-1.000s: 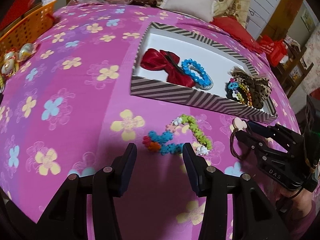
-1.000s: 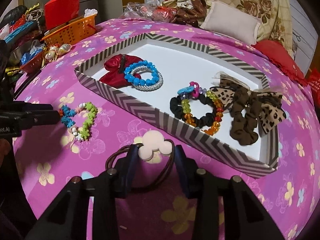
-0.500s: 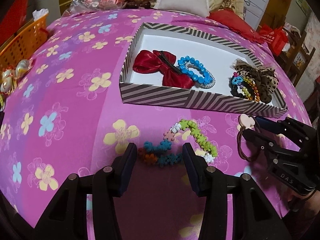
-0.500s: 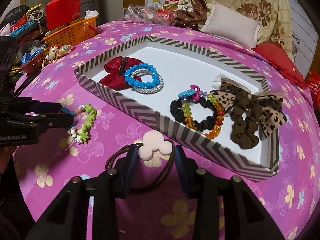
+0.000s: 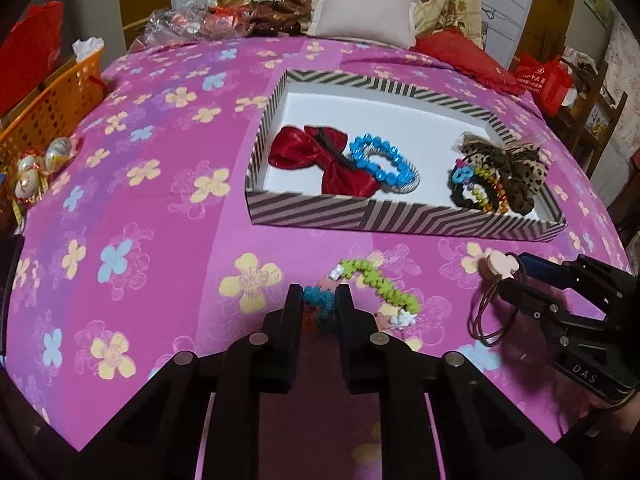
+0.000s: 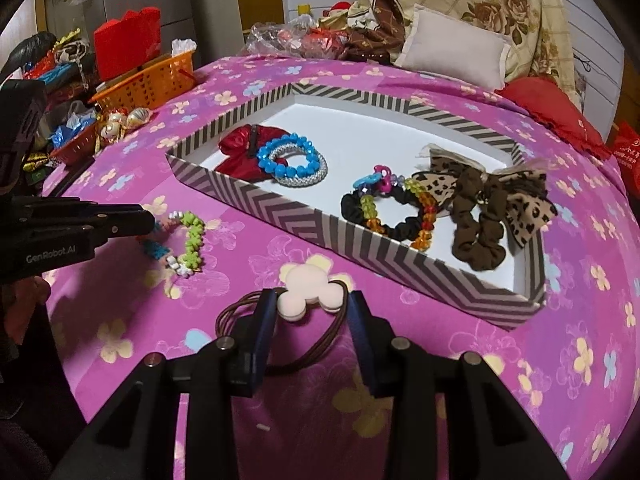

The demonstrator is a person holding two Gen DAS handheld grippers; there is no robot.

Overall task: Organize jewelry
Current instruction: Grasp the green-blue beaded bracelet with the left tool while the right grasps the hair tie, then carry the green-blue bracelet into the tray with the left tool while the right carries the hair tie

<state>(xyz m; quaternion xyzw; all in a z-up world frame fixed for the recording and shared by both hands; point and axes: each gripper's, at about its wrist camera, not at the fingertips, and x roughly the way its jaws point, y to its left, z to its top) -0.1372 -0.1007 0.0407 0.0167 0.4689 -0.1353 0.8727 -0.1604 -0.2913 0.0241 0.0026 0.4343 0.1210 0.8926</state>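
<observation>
Between left claw [image 5: 318, 300] pads: flower bracelet [image 5: 376, 284] | right claw [image 6: 312, 304]: straddling hair tie [image 6: 308, 292]

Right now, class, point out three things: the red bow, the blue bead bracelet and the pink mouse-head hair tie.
red bow [image 5: 304, 154]: left wrist view, on its left satin loop.
blue bead bracelet [image 6: 294, 160]: right wrist view, on its near beads.
pink mouse-head hair tie [image 6: 310, 290]: right wrist view, on the pink charm.

Bracelet's [image 5: 320, 304] orange end behind pads
</observation>
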